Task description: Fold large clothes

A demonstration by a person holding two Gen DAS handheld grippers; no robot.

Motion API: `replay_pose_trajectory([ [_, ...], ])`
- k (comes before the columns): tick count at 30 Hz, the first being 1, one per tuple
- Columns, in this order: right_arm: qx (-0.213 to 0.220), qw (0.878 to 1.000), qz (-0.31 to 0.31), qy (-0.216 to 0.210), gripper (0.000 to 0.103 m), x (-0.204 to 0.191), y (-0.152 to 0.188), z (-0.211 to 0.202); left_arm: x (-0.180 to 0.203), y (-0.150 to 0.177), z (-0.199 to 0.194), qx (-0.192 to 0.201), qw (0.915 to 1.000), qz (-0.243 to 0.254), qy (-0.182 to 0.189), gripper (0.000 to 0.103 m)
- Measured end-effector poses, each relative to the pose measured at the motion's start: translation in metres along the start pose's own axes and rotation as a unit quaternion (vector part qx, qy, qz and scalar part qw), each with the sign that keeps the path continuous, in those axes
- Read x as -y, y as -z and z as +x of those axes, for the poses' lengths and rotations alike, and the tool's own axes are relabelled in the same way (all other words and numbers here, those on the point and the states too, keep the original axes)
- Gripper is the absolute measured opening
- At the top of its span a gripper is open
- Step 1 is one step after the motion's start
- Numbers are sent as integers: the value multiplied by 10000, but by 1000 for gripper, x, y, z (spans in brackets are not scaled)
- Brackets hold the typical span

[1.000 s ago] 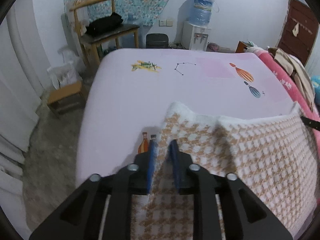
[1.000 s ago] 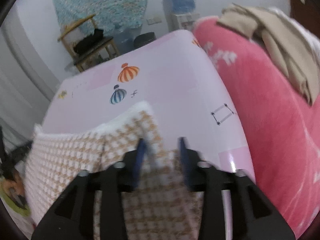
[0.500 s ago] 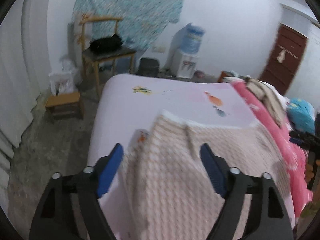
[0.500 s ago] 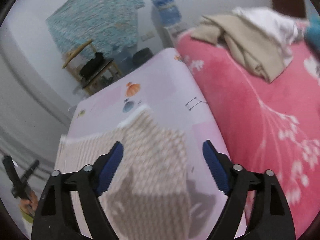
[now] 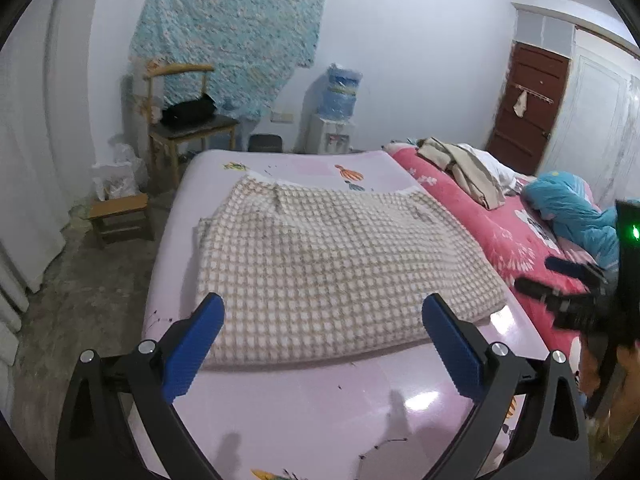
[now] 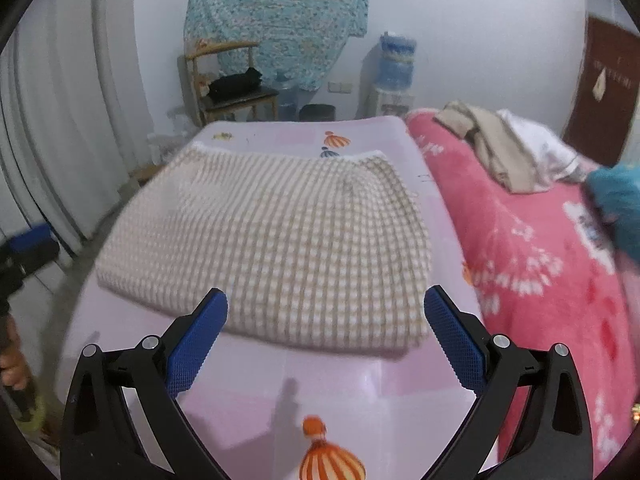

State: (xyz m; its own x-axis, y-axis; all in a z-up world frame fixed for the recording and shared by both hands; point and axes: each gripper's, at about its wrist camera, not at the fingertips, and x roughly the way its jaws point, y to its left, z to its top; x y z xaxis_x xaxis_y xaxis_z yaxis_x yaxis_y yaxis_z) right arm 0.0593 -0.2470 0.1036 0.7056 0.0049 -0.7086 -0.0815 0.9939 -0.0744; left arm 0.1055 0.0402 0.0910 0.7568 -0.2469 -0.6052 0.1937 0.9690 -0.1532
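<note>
A beige-and-white checked cloth (image 5: 336, 248) (image 6: 280, 240) lies folded flat on the pink bed sheet (image 5: 320, 400) (image 6: 340, 392). Its white-trimmed edge is at the far side and its fold faces me. My left gripper (image 5: 323, 304) hovers over the cloth's near edge; its jaws are opening, with nothing held between the blue pads. My right gripper (image 6: 326, 296) hangs likewise over the near edge, jaws opening and empty. At the left wrist view's right edge the right gripper (image 5: 560, 288) shows, held in a hand.
A red flowered blanket (image 5: 500, 240) covers the bed's right side, with a beige and white pile of clothes (image 5: 468, 172) and a blue bundle (image 5: 568, 212) on it. Left of the bed stand a wooden stool (image 5: 120, 216) and a chair (image 5: 188, 128). Behind are a water dispenser (image 5: 336, 120) and a brown door (image 5: 528, 108).
Both grippers held the cloth's white-trimmed edge a second ago. They have let it go, opened wide, and drawn back and up, so the whole folded cloth now lies in view.
</note>
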Motion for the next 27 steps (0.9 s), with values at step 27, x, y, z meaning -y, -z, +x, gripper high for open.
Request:
replay_pose_trajectory([
  [27, 35, 9958, 647, 652, 95, -3, 37, -11, 66, 20, 30, -741, 9839, 159, -1620, 97],
])
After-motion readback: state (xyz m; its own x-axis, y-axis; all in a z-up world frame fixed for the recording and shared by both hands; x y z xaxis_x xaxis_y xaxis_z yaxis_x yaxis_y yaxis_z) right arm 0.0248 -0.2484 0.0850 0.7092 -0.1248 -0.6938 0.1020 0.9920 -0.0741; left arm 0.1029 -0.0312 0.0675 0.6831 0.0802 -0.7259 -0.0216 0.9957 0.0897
